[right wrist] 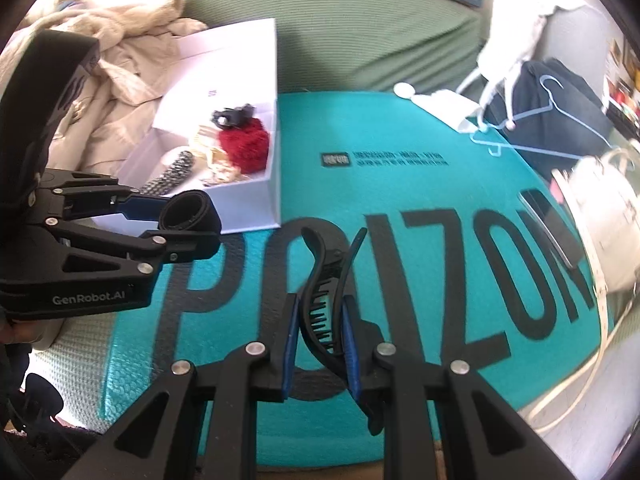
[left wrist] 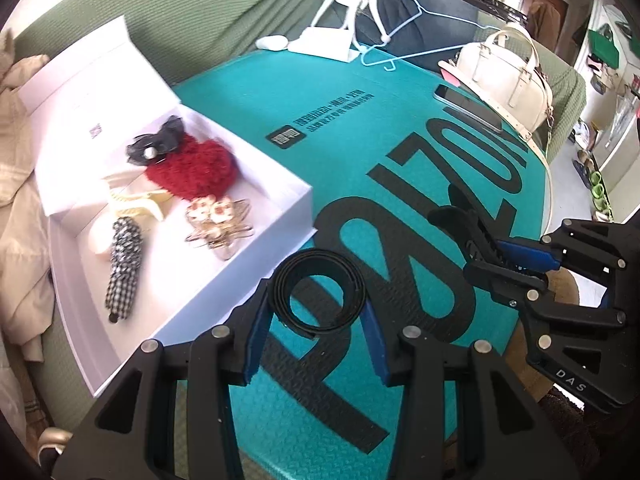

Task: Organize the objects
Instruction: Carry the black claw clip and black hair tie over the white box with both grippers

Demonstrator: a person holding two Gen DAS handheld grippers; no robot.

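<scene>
Here we note two task items, each held in a claw above the teal mat (left wrist: 400, 128). The coiled black band (left wrist: 318, 294) sits between the blue pads of the left claw (left wrist: 316, 344), which is partly open and closed on the coil's sides; in the right wrist view the band (right wrist: 188, 210) hangs just in front of the white box (right wrist: 248, 196). The black claw hair clip (right wrist: 324, 292) is pinched in the right claw (right wrist: 320, 344), whose jaws are nearly together on it, teeth pointing inward; the left wrist view shows the same clip (left wrist: 472, 236) clear of the mat.

The white box (left wrist: 276, 184) lies open at the mat's left edge, lid raised behind it. Inside we see a red fuzzy scrunchie (left wrist: 192, 172), a dark organza bow (left wrist: 160, 140), a houndstooth clip (left wrist: 124, 264), a gold star clip (left wrist: 220, 220) and a cream clip (left wrist: 136, 204).

Farther off: a phone (left wrist: 468, 108), a cream handbag (left wrist: 504, 68), a pale blue hanger (left wrist: 420, 28), all on or near the mat's far edge. Beige clothing (right wrist: 120, 64) lies behind the box.
</scene>
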